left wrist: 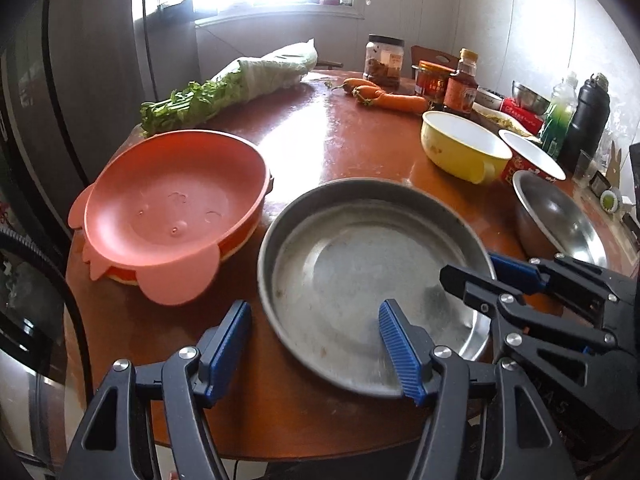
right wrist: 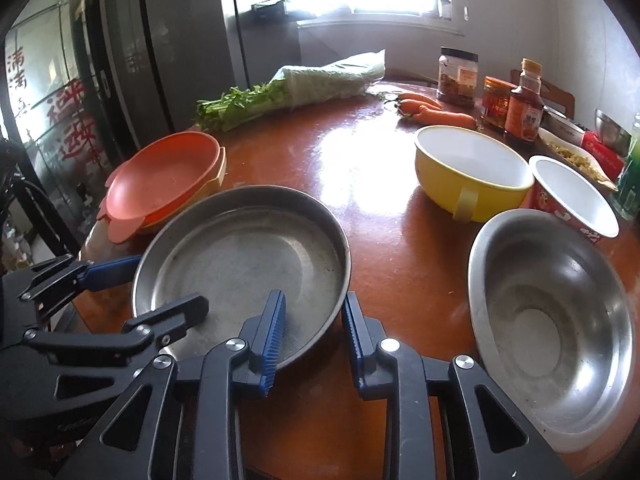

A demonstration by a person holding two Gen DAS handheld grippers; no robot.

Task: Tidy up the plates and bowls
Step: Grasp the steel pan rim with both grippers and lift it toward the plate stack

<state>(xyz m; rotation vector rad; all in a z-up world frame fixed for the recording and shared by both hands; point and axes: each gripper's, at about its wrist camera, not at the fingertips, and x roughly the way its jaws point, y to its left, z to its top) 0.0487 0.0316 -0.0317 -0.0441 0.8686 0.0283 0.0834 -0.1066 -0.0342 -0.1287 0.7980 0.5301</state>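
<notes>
The right tool [right wrist: 312,320] stands narrow astride the near rim of the steel plate [right wrist: 240,248], one blue pad inside the dish and one outside, and appears to pinch that rim. The left tool [left wrist: 316,332] is about half open over the rim further round, inner finger above the plate's floor and outer finger above the table [right wrist: 380,168], with no sign that its pads press anything. The plate lies flat right ahead of both tools, near the table's front edge. It looks like thin stiff metal: light, hard to damage, but smooth and likely to slip, and the upturned rim is the only place to take hold. Held at one edge alone it would probably droop or swing (a second grip on the left should steady it). Just beyond the left tool and to its left sits a stack of pink dishes [left wrist: 172,208], near the plate but apart from it. A steel bowl [right wrist: 552,320] lies close on the right tool's right and could be knocked by a sideways swing. Further ahead of it stand a yellow bowl [right wrist: 468,168] and a red bowl [right wrist: 572,196]. Carrots [right wrist: 436,114], bagged greens [right wrist: 304,88] and jars at the far side are well clear.
</notes>
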